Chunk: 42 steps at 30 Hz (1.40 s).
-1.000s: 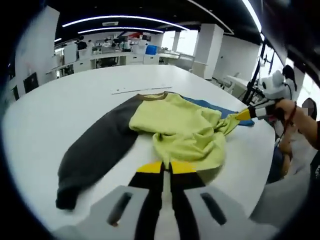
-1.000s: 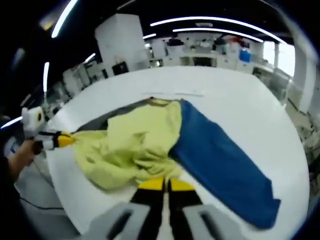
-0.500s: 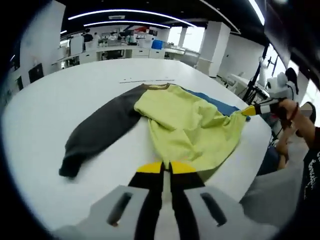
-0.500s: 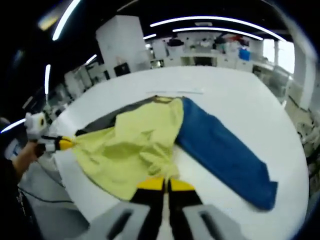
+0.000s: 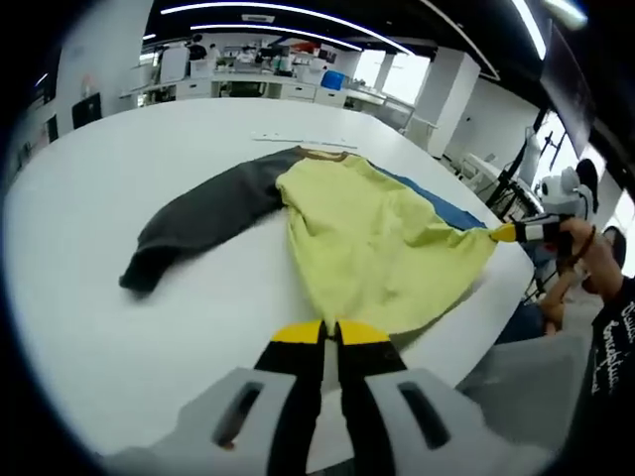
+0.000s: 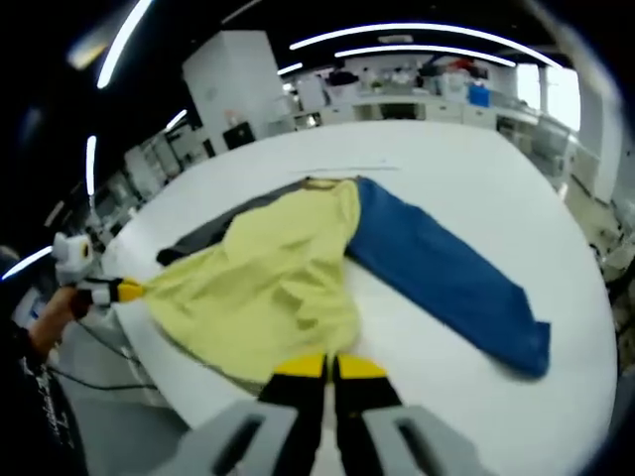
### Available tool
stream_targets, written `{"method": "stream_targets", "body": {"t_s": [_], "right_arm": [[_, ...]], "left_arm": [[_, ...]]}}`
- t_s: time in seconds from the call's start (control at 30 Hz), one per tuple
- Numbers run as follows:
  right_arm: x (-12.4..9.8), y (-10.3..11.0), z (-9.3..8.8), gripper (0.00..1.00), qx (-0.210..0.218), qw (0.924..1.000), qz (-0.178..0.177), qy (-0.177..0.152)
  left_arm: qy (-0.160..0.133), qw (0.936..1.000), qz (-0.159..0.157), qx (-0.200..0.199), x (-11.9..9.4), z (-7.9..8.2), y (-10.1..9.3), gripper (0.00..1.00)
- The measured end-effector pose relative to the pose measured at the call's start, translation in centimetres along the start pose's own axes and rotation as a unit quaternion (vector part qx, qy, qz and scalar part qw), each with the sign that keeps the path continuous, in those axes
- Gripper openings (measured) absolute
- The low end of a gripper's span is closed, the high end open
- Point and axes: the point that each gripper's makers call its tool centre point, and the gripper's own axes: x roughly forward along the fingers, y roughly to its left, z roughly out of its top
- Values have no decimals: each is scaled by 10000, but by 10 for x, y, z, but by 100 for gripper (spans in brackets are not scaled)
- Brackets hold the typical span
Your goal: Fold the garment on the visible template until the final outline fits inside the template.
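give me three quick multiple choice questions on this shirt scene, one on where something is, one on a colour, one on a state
1. In the left gripper view, where does the dark grey sleeve lie relative to the yellow body?
A. to its left
B. to its right
C. on top of it

2. What colour is the other sleeve?
A. red
B. blue
C. white

3. How is the garment's yellow body held?
A. lying free, untouched
B. rolled into a ball
C. pinched at its edge by both grippers

Answers:
1. A: the grey sleeve stretches away to the left across the white table.
2. B: the right gripper view shows it blue, laid out to the right.
3. C: the left gripper and the right gripper each have closed yellow tips on the fabric's edge, with the cloth spread between them.
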Motion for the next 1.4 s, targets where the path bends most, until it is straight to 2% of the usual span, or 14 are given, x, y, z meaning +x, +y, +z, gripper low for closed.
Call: {"method": "stream_targets", "body": {"t_s": [0.17,0.3,0.53,0.7,0.8,0.87,0.97,1.13,1.4], "right_arm": [[-3,1,-6,0,-70,10000,-26,-14],[-7,9,-17,0,-94,9999,38,20],[-3,18,-60,0,64,9992,95,391],[3,14,-88,0,231,9975,-1,673],[3,22,-95,0,244,9969,65,741],[6,20,-100,0,249,9965,61,796],[6,15,-103,0,313,9961,-52,820],[5,8,-103,0,154,9958,-227,874],[3,10,-101,0,121,9961,-184,853]], "left_arm": [[198,9997,101,-28,-4,-13,5,1],[338,9991,241,8,-9,-23,7,1],[654,9974,296,15,-12,-40,6,1],[962,9947,343,119,-13,-54,18,1],[1073,9933,416,142,-17,-58,22,1],[1148,9923,443,171,-19,-60,24,1],[1288,9908,395,102,-17,-68,23,1],[1468,9886,323,120,-16,-79,14,1],[1626,9858,371,203,-16,-86,14,1]]}}
